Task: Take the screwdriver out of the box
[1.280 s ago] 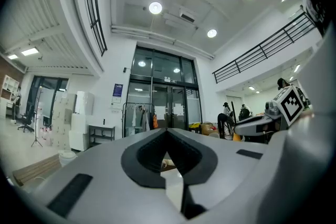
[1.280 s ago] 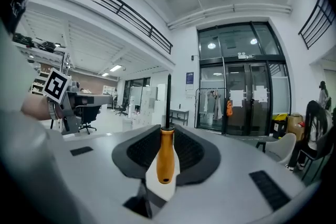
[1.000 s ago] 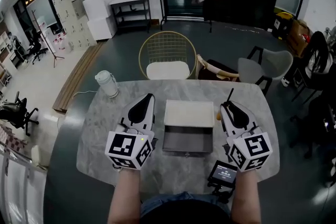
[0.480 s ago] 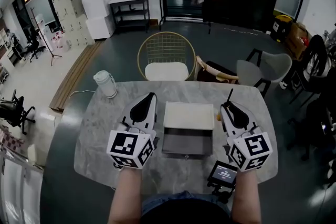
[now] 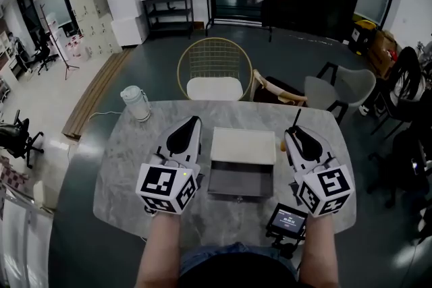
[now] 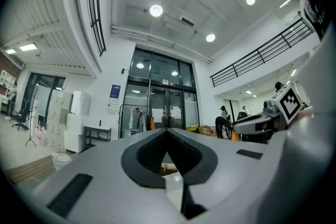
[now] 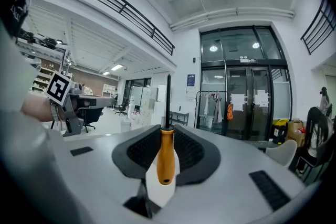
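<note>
**A:** What lies round the box (image 5: 243, 145)?

**B:** It sits mid-table on the marble table (image 5: 125, 165), with its grey drawer (image 5: 240, 179) pulled out toward the person. A white kettle (image 5: 136, 103) stands at the far left corner. A small screen device (image 5: 286, 220) is at the near edge, just beside the right hand. A gold wire chair (image 5: 214, 64) is beyond the far edge. The box is between the two tongs, one on each side.

**A:** And the tongs?

**B:** The left gripper (image 5: 195, 121) is clenched, tips meeting, with nothing between them. The right gripper (image 5: 292, 133) is clamped on the screwdriver (image 7: 166, 157). Its pads press the orange handle, and the dark shaft sticks out past the tips.

**A:** So where is the screwdriver?

**B:** Out of the box. It is held off the right side, above the tabletop.

**A:** Any change from a second ago?

**B:** Hardly any. Both tongs are beside the box as before, the grip is unchanged, and the drawer is open just as far.
</note>
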Available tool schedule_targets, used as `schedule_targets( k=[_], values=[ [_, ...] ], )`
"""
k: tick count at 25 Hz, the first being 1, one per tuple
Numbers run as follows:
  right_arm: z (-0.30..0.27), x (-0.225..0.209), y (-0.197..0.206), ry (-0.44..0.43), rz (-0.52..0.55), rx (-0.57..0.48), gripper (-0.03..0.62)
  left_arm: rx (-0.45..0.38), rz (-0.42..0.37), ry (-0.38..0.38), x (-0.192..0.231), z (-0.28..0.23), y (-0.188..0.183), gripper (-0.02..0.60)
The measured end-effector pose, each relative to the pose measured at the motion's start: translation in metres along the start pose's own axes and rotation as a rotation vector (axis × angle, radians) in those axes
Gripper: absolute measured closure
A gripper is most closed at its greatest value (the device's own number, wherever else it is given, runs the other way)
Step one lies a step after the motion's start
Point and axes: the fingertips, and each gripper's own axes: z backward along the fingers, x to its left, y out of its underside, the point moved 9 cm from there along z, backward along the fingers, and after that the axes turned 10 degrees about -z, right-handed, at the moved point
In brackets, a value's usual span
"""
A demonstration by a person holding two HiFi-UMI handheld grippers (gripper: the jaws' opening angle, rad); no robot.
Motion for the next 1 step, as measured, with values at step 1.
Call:
schedule_targets(
  k=[1],
  values=[
    [-0.0001, 0.0008, -0.0001, -0.003, 0.002, 0.001, 0.497, 0.000, -0.001, 0.001, 0.0000, 0.0003, -0.0002, 0.569]
  ],
)
